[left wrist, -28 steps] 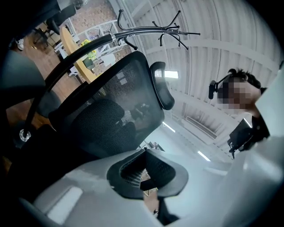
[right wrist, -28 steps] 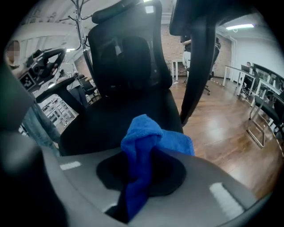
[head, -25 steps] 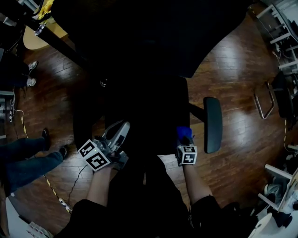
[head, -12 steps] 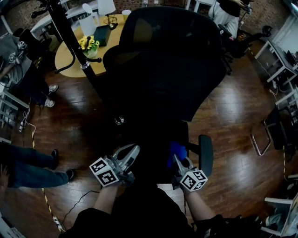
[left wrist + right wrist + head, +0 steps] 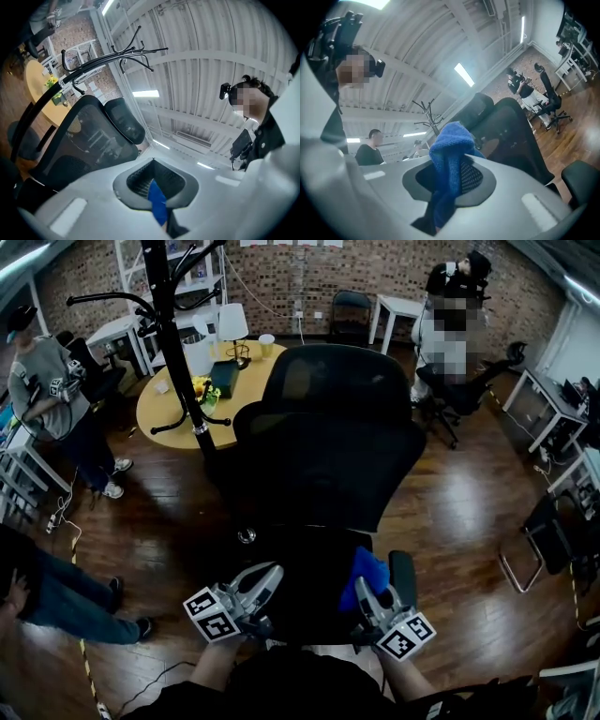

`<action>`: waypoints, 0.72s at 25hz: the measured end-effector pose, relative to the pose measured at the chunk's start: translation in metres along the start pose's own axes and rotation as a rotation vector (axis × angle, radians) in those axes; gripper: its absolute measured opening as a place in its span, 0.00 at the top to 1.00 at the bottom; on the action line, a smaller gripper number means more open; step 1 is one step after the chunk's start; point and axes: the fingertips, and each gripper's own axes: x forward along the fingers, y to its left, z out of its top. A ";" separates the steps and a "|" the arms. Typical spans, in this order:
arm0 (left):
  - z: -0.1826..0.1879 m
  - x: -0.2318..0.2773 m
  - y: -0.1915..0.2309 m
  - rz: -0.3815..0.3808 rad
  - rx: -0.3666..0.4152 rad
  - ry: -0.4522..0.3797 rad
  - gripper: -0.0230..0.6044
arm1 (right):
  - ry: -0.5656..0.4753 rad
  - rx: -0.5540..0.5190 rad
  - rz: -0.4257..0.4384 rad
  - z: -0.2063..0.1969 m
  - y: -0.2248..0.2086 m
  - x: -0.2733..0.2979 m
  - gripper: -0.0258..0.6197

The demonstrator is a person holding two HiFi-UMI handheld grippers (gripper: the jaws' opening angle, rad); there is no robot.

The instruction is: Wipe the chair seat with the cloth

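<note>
The right gripper [image 5: 370, 587] is clamped on the blue cloth [image 5: 365, 568] at the front right of the black office chair seat [image 5: 307, 563], just beside the right armrest [image 5: 403, 570]. The left gripper [image 5: 270, 574] sits at the seat's front left, its 2 jaws together and holding nothing.

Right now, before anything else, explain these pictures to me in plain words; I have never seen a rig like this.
There is no robot. A person holds a two-jaw gripper in each hand; the cubes with square markers belong to the grippers. The head view comes from a camera on the person's head, looking down at a black office chair. The other two views come from cameras riding on each gripper, looking along its jaws, here tilted up at the ceiling. The right gripper is shut on a blue cloth, over the front right of the seat; whether it touches, I cannot tell. The left gripper has its jaws together and grips nothing; the blue sliver in their gap is probably that cloth beyond.
</note>
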 end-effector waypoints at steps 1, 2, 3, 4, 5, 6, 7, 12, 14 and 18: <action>0.000 0.001 -0.003 -0.002 0.005 -0.003 0.98 | -0.001 -0.001 0.006 0.001 0.002 -0.001 0.86; 0.000 0.001 -0.005 -0.003 0.010 -0.007 0.98 | 0.000 0.001 0.012 0.001 0.004 -0.002 0.86; 0.001 0.001 -0.006 0.000 0.016 -0.011 0.98 | 0.002 0.003 0.019 0.001 0.005 -0.002 0.86; 0.002 0.000 -0.007 0.004 0.022 -0.015 0.98 | 0.003 0.007 0.025 0.000 0.007 -0.002 0.86; 0.003 0.000 -0.008 0.009 0.027 -0.019 0.98 | 0.003 0.011 0.031 0.000 0.009 -0.002 0.86; 0.004 -0.001 -0.009 0.014 0.031 -0.022 0.98 | 0.000 0.015 0.037 0.001 0.012 -0.002 0.86; 0.004 -0.001 -0.011 0.020 0.037 -0.023 0.98 | -0.004 0.016 0.043 0.001 0.014 -0.003 0.86; -0.009 -0.020 -0.021 0.088 0.043 -0.014 0.98 | 0.013 0.048 0.065 -0.011 0.018 -0.013 0.86; -0.008 -0.028 -0.022 0.107 0.039 -0.019 0.98 | 0.009 0.052 0.074 -0.010 0.021 -0.011 0.86; -0.012 -0.045 -0.028 0.100 0.022 -0.009 0.98 | -0.012 0.033 0.064 -0.016 0.036 -0.019 0.86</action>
